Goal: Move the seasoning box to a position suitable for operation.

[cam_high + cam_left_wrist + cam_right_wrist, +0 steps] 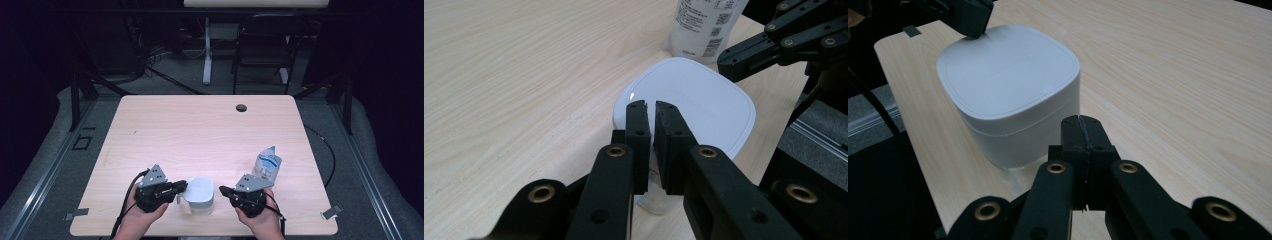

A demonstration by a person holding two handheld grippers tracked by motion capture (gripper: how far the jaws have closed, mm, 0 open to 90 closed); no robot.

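The left tongs [181,189] rested at the left edge of a white lidded container [201,194], their jaws nearly together with a thin gap; whether they pinched the lid's rim could not be told. The right tongs [223,191] hovered just beside the container's right side, jaws pressed fully together and holding nothing.

The container stood upright near the front edge of the pale wooden table [200,125], between the two tongs. It was a squat, rounded-square tub with a flat lid facing up, so its short axis ran vertically and no side was clearly longer. A soft plastic pouch [267,164] stood behind the right tongs, near but apart from the container.

If the lid was to come off, steadying the body from one side while lifting the rim evenly would likely keep it from tipping.
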